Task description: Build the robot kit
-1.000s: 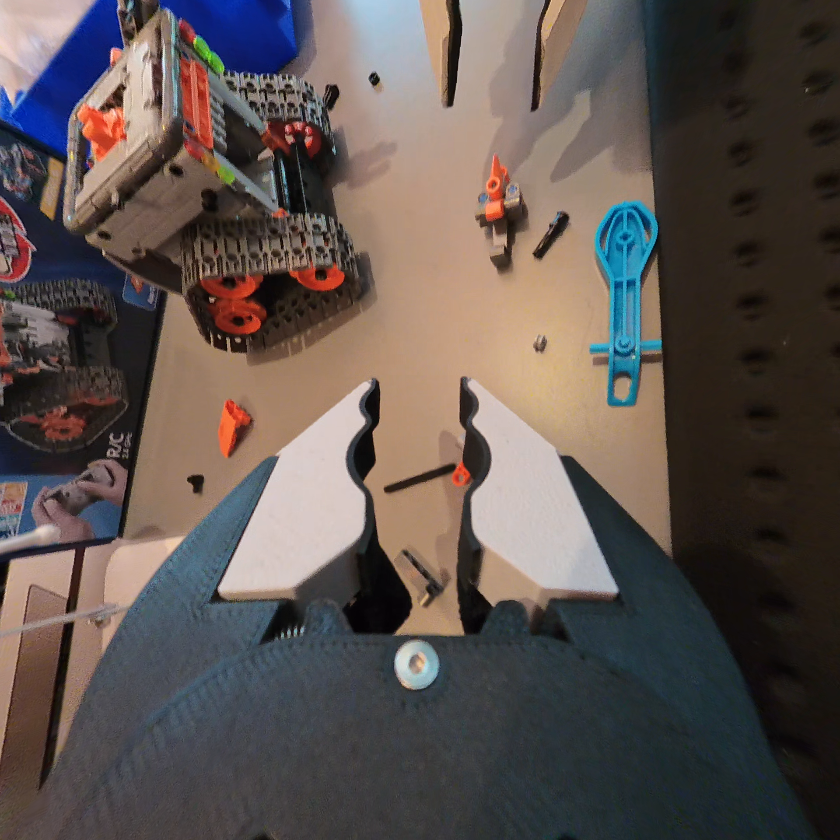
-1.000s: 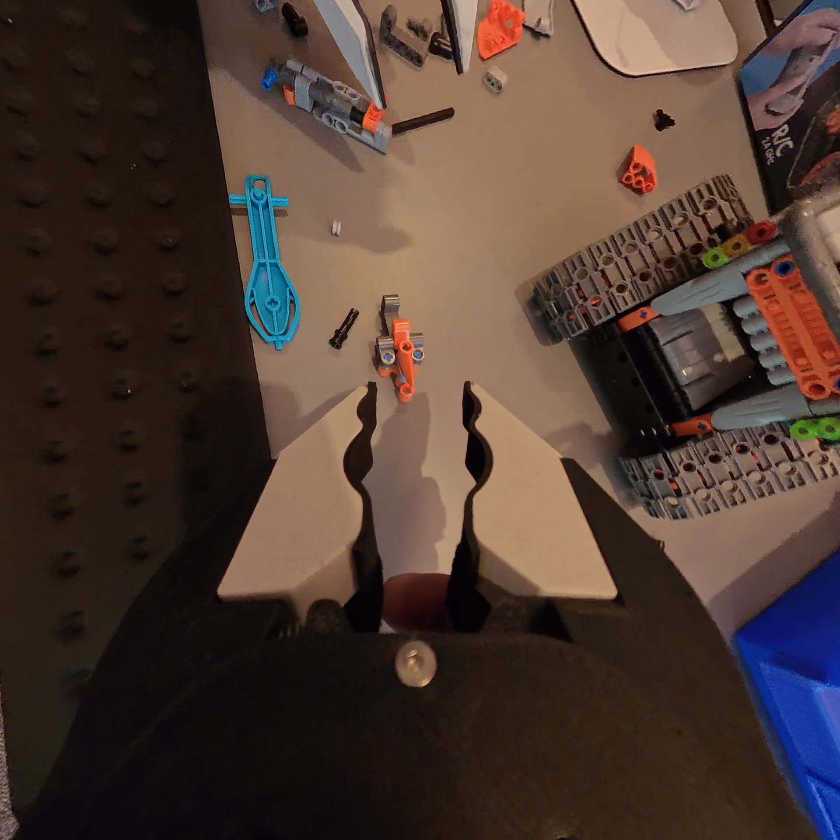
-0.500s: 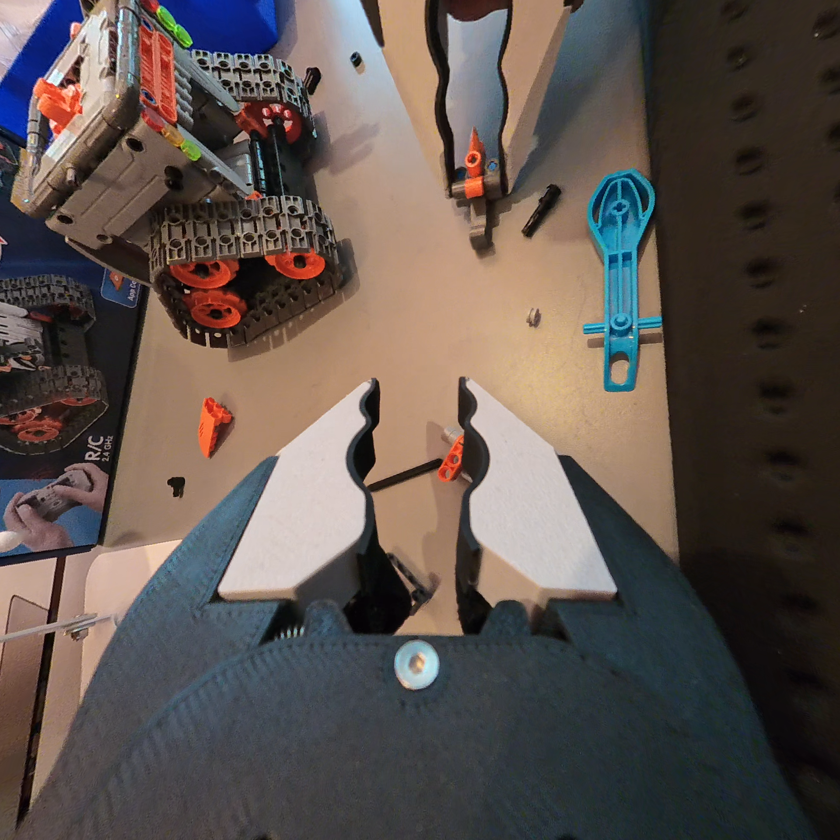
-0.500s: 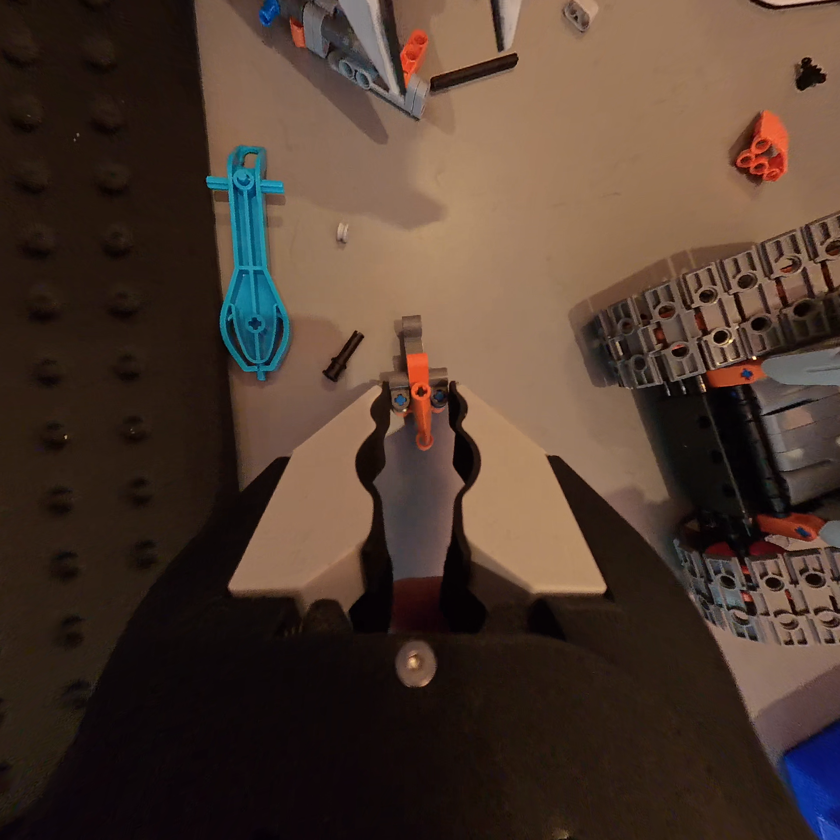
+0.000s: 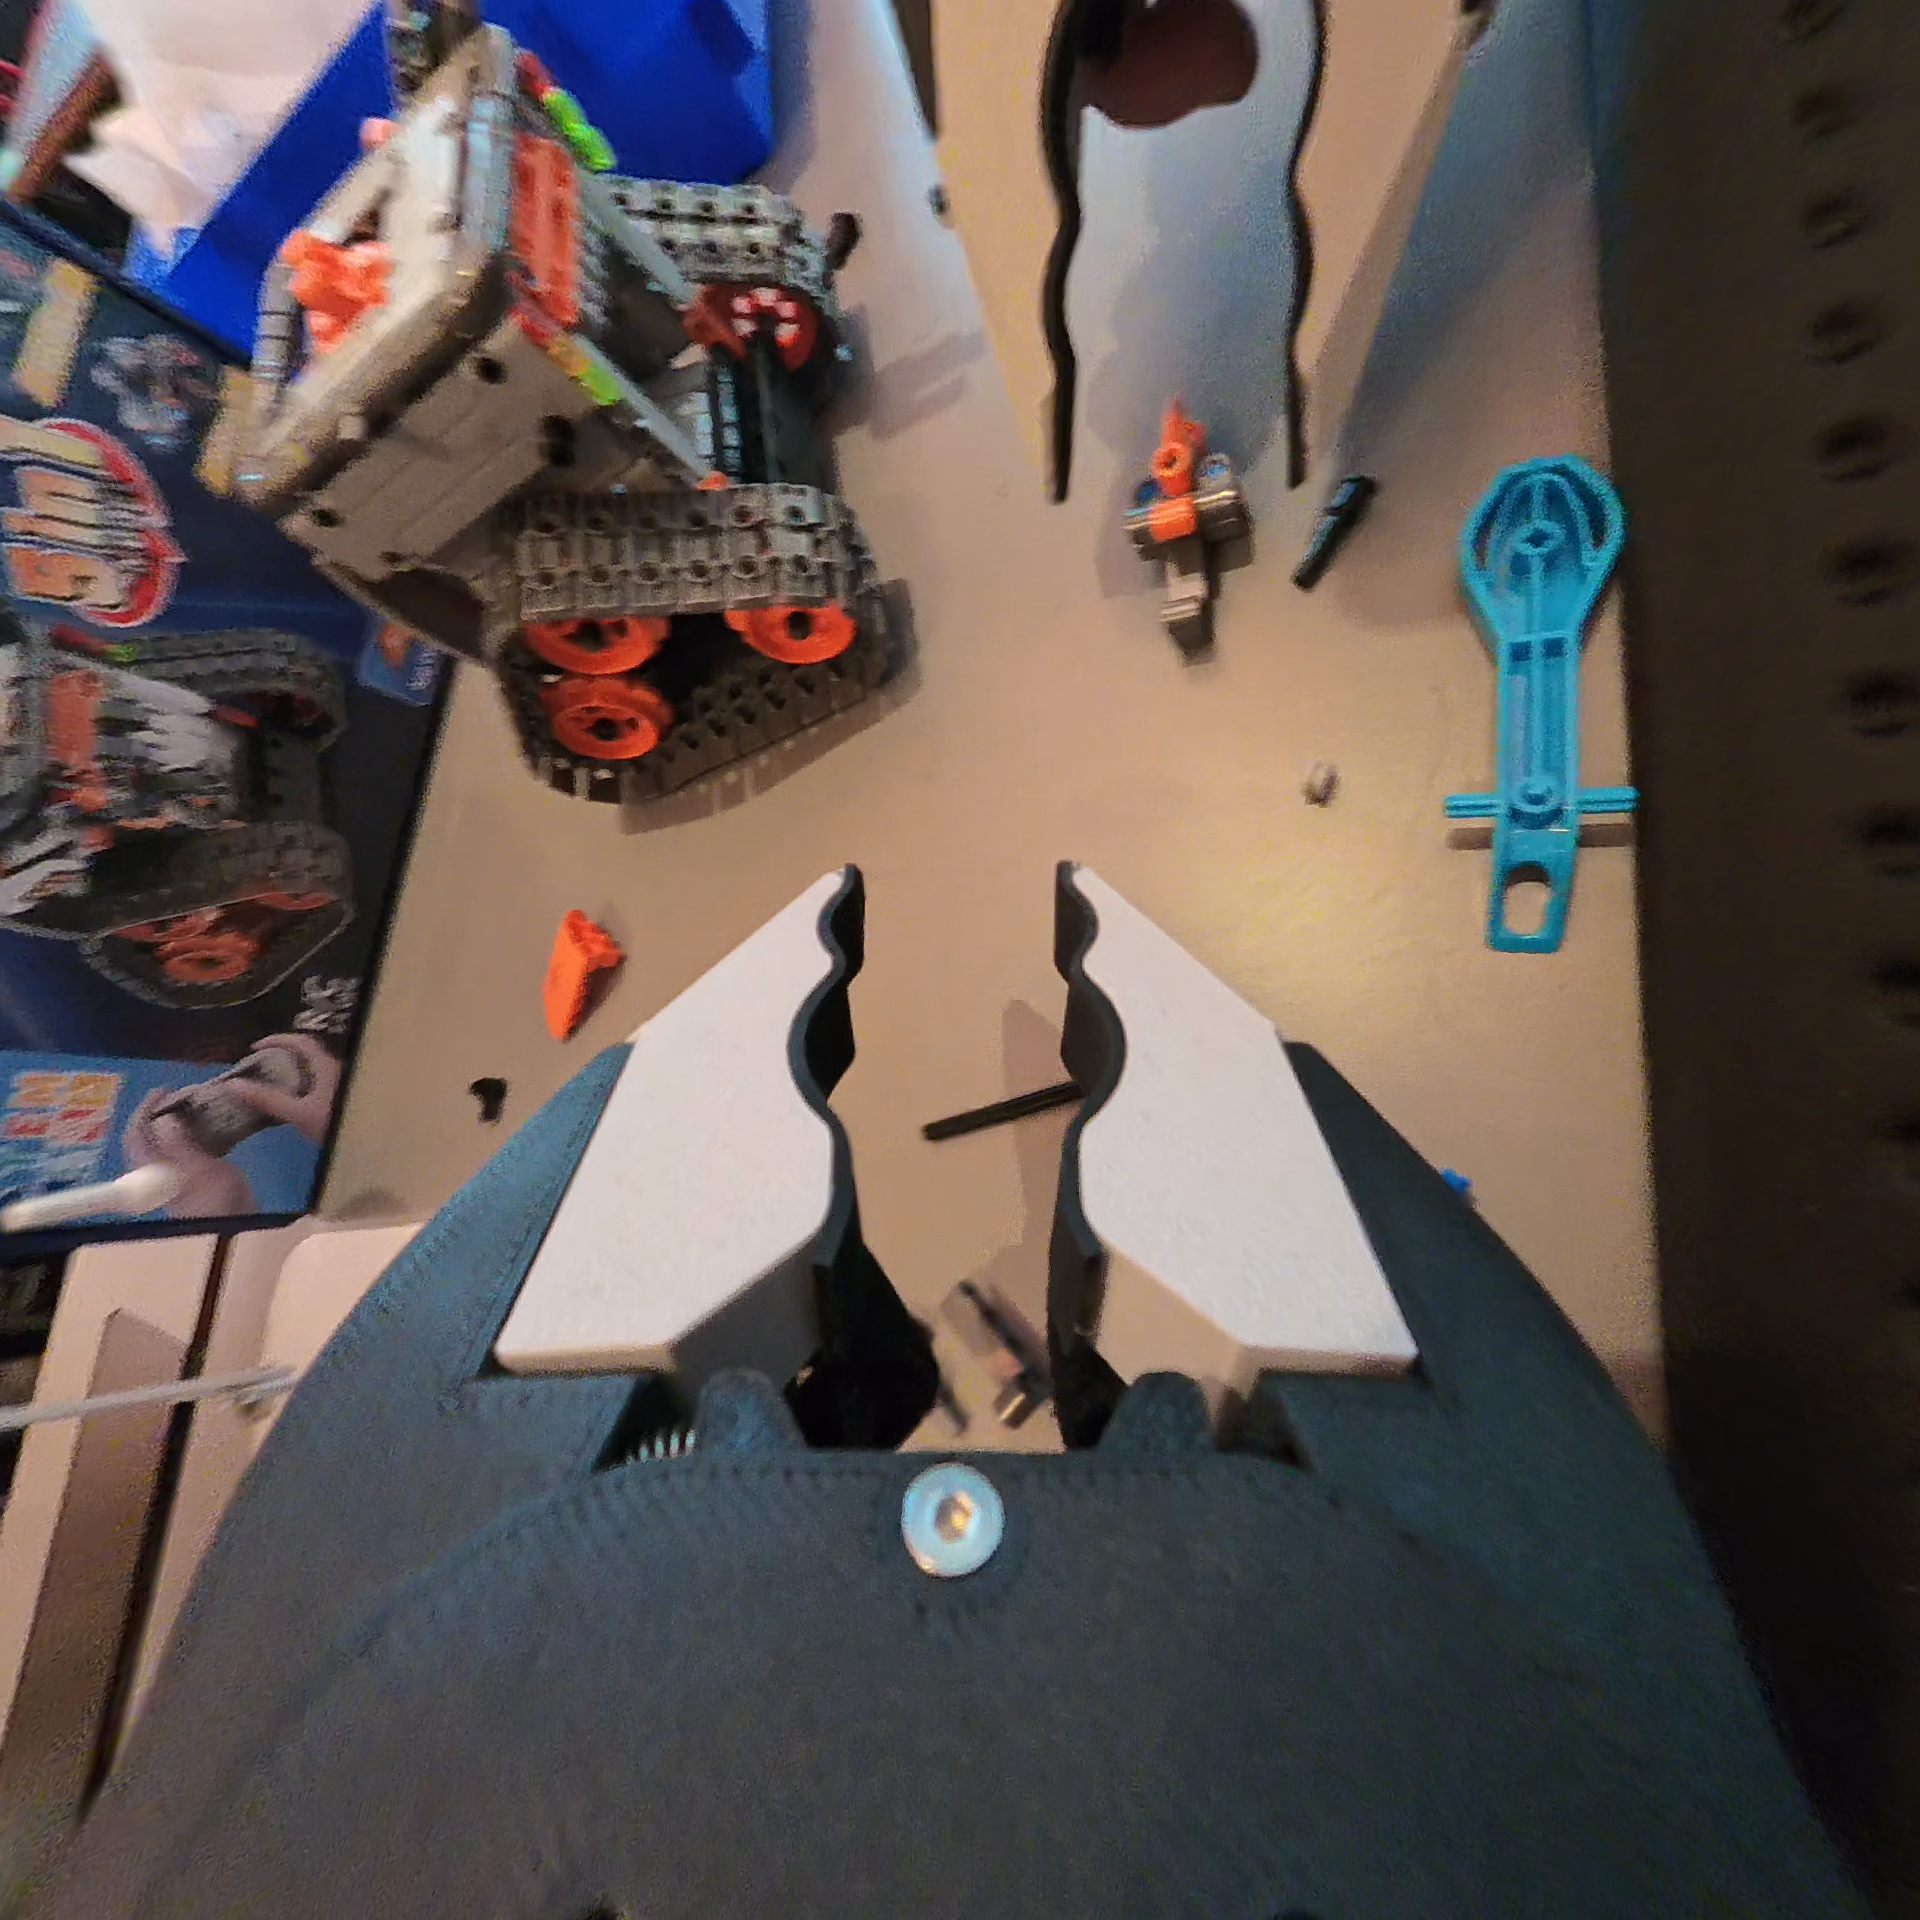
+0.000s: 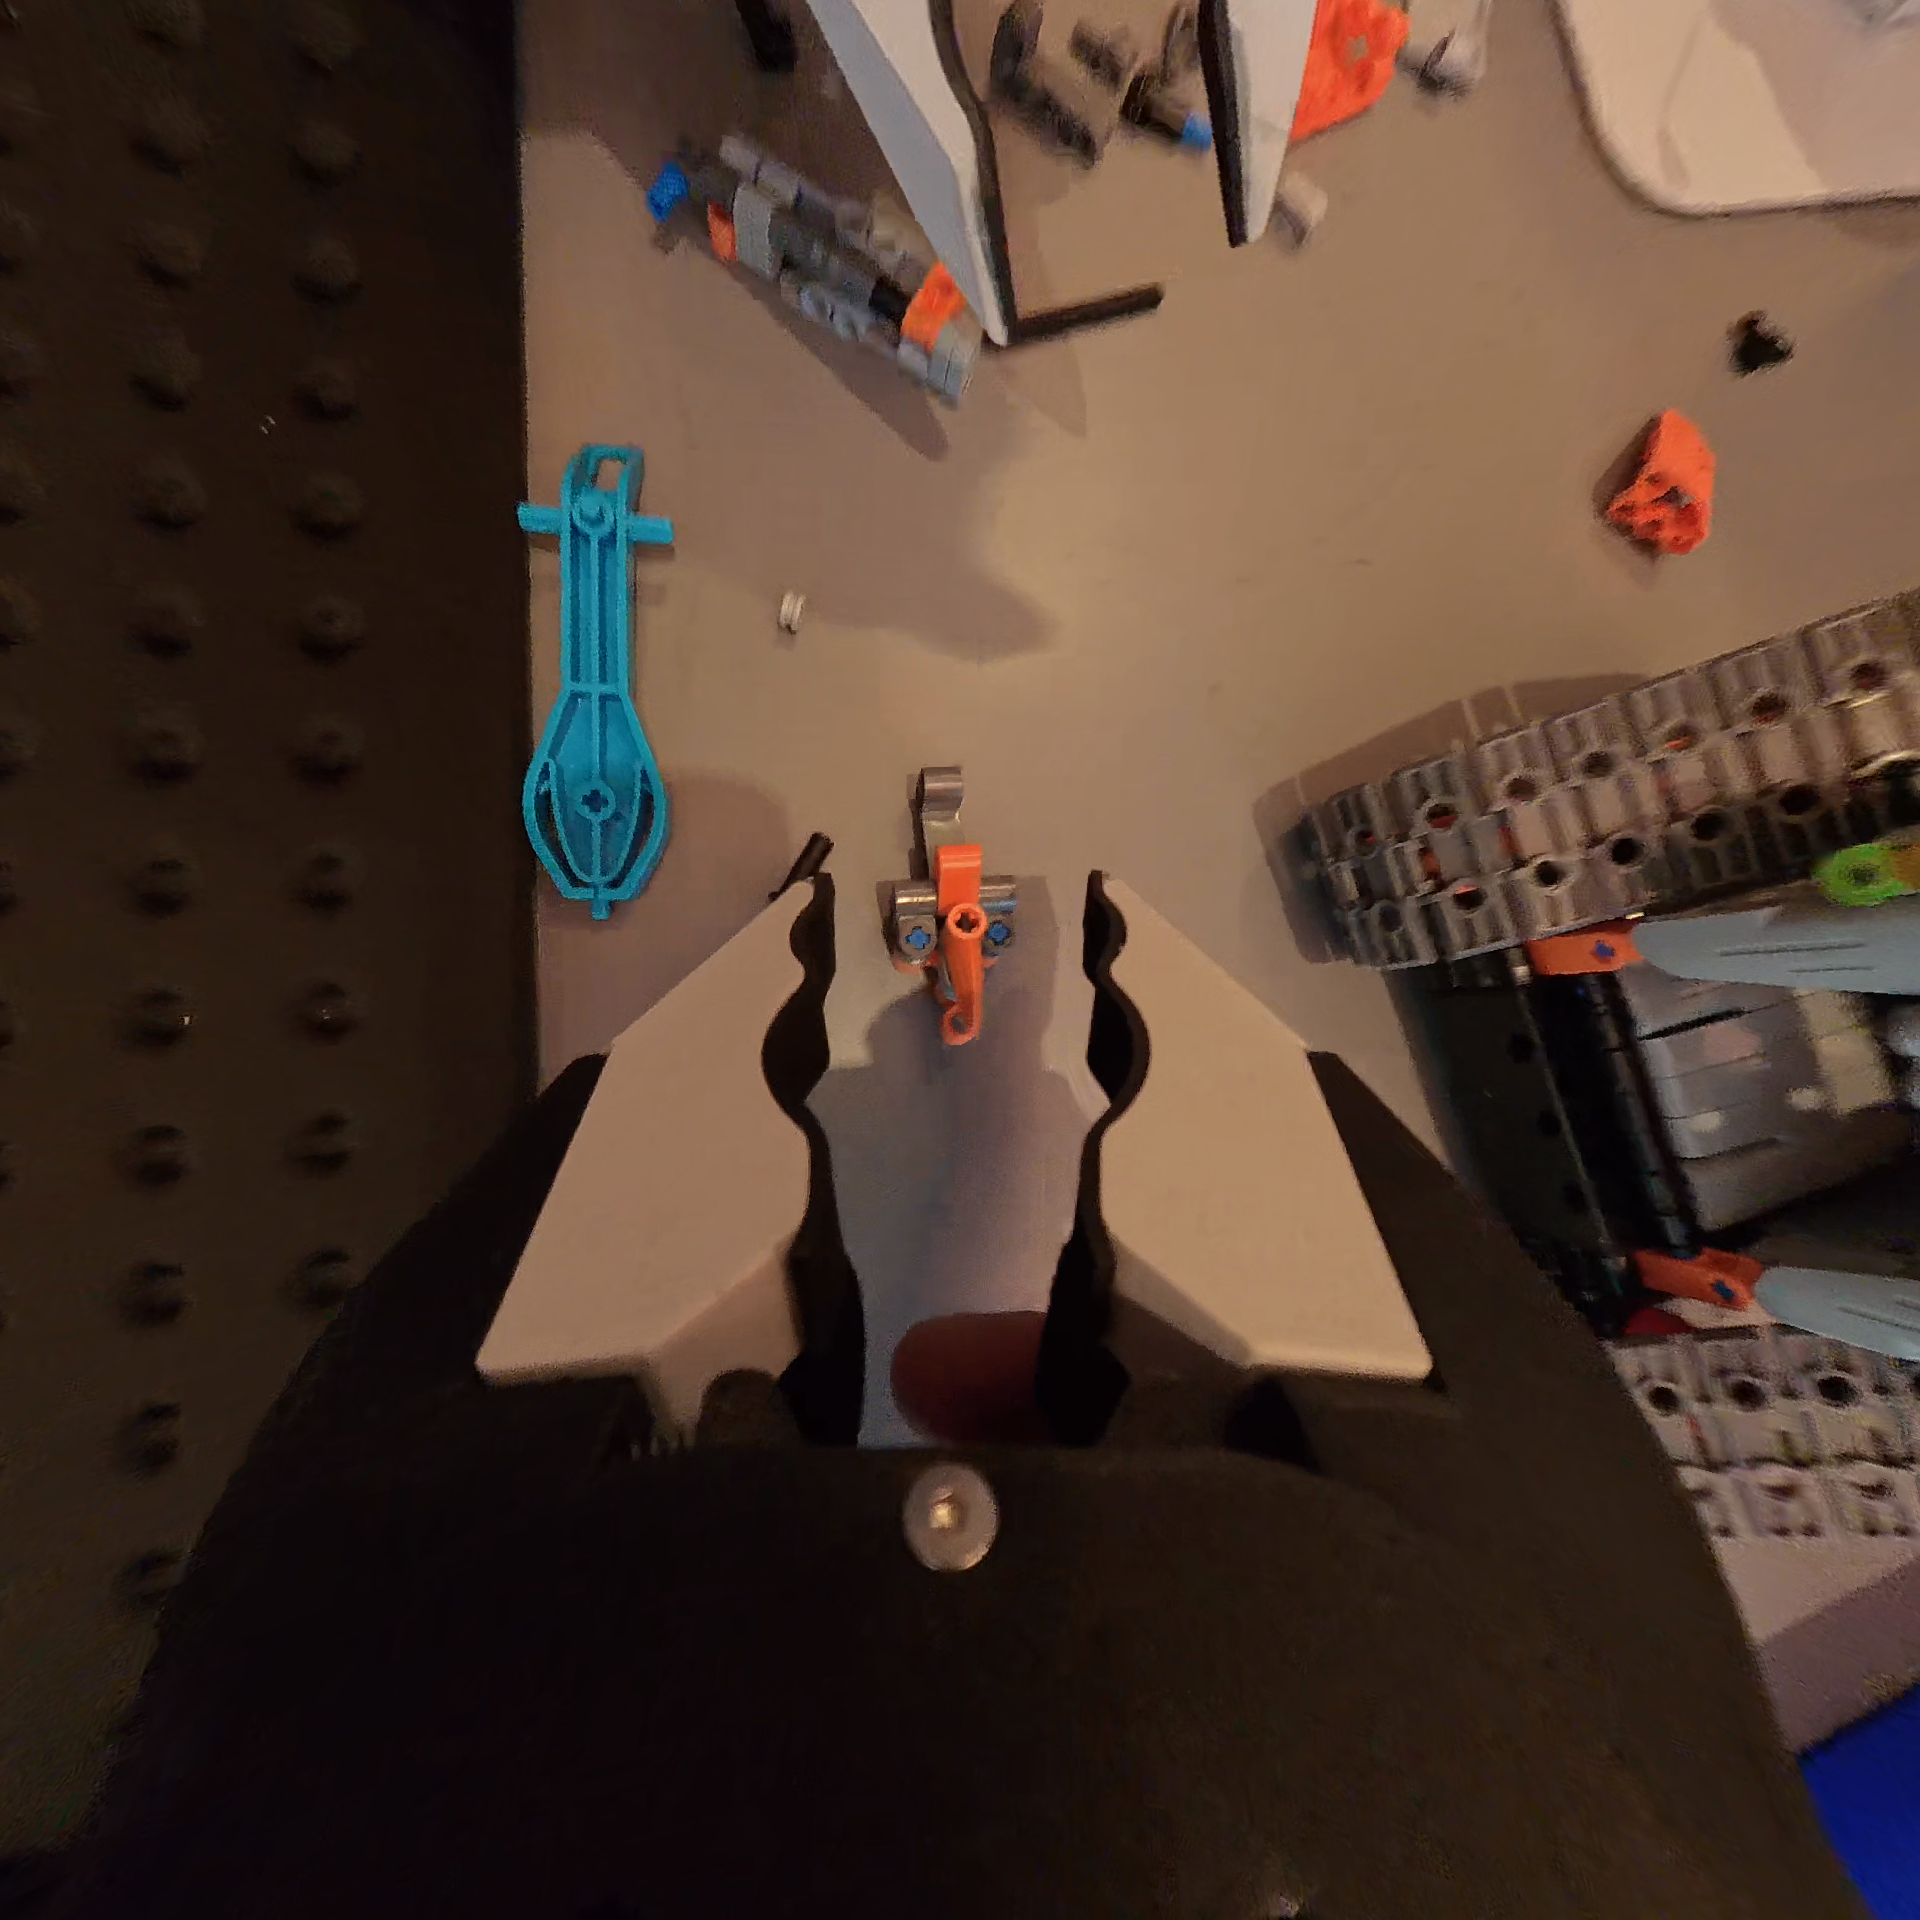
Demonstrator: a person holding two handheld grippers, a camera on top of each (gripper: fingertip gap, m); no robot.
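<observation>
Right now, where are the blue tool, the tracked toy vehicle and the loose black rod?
blue tool [image 6: 594, 717]: right wrist view, its long shaft.
tracked toy vehicle [image 5: 675, 561]: left wrist view, its grey track.
black rod [image 5: 997, 1112]: left wrist view, mid-length.

dim warm light | soft shadows | motion blur both views | wide-angle edge distortion

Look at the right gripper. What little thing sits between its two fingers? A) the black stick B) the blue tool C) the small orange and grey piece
C: the small orange and grey piece lies on the table between the open right gripper fingers, untouched.
</observation>
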